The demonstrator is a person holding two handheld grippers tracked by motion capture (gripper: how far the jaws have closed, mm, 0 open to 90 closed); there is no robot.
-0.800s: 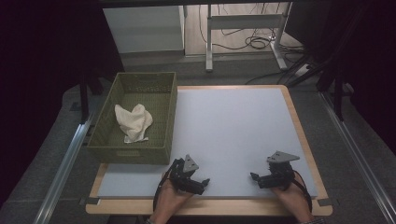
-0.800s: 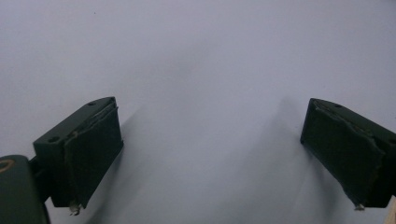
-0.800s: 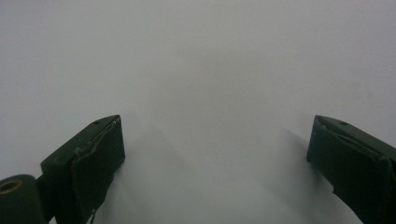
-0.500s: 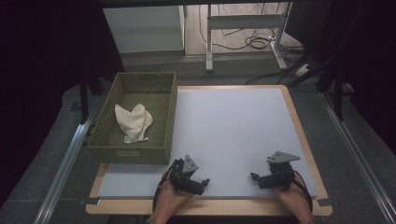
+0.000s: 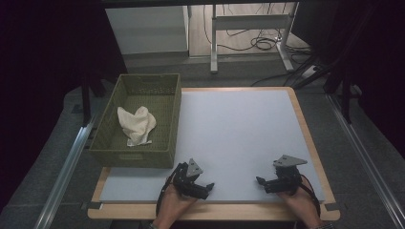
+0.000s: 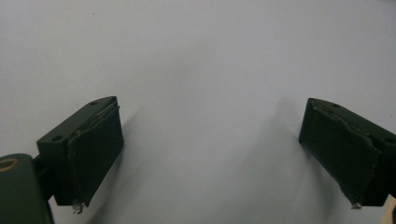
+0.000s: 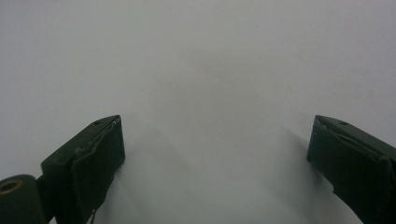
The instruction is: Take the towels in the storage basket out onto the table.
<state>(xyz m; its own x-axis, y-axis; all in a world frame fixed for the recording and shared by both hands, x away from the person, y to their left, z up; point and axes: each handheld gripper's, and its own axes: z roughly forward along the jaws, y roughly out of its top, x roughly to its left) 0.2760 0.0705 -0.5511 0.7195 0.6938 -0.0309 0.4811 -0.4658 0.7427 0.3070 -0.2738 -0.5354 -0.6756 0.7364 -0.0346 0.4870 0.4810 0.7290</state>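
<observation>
On the table [image 5: 239, 133], both claws stay unmoved.

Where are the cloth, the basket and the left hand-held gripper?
cloth [image 5: 136, 125], high view, middle of the white folds.
basket [image 5: 131, 157], high view, its near green wall.
left hand-held gripper [image 5: 207, 189], high view, between its open fingertips.

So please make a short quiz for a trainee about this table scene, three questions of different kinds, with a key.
1. True or false: the white cloth lies inside the green basket.
2. Which gripper is nearer to the basket? A) left gripper B) right gripper
3. Fill in: the jaws of both grippers are ____, with nothing between them.

Key: 1 true; 2 A; 3 open.
</observation>
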